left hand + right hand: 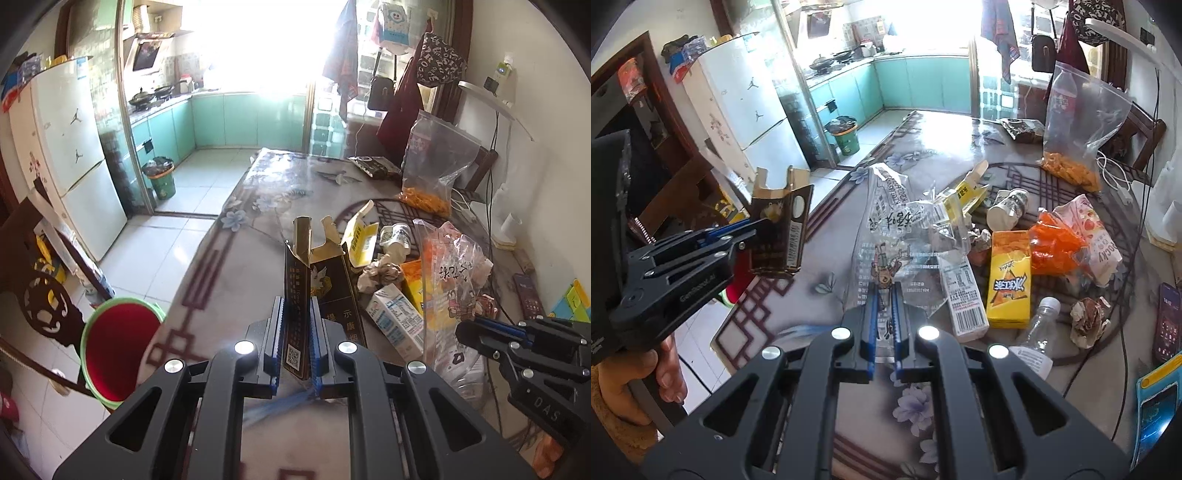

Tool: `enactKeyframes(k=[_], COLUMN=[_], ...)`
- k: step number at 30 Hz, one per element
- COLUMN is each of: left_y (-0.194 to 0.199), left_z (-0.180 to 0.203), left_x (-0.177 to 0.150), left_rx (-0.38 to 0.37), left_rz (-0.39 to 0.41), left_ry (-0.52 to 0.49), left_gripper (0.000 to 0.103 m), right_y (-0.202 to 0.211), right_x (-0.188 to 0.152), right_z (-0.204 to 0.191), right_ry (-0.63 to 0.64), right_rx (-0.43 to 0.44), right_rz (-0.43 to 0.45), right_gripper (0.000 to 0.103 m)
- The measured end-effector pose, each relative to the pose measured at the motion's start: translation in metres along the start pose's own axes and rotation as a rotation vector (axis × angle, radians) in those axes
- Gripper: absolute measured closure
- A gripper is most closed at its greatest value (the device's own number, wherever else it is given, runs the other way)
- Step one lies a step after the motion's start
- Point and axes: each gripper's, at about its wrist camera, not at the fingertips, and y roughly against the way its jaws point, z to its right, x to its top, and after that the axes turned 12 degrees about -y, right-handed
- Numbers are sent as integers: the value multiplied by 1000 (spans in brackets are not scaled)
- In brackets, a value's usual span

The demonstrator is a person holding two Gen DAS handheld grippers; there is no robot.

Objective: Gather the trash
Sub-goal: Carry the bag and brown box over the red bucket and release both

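Above the worktop's point(221, 280) left edge, the left tool point(297, 343) clamps a light, crushable dark carton point(295, 295) by its flat sides. The right tool point(883, 317) pinches a limp, slippery clear wrapper point(886, 229) beside the trash pile.

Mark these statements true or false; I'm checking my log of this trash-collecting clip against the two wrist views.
1. The left gripper is shut on a dark brown carton. True.
2. The right gripper is open and holds nothing. False: it is shut on a clear printed plastic bag.
3. A yellow drink box lies on the table beside a white carton. True.
4. The bin with the red liner stands on the table. False: it stands beside the table, below its edge.
5. The clear plastic bottle has its cap off. False: a white cap is on.
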Motion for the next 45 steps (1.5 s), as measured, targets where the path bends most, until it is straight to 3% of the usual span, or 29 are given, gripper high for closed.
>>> enactKeyframes(k=[19,30,45], left_y=[14,22,4], left_z=[-81,-147,-223], left_x=[7,-9,-45], left_rx=[41,72,126], left_rz=[79,78,-10], left_ry=[-100,-54,73], left_gripper=[93,93,93], right_y=[-26,-59,-107], right_x=[5,3,-1], right_z=[-78,-138,-199], right_ry=[-24,22,108], right_rx=[-105,-71,-12], right_rz=[24,-9,-84], right_gripper=[96,96,96])
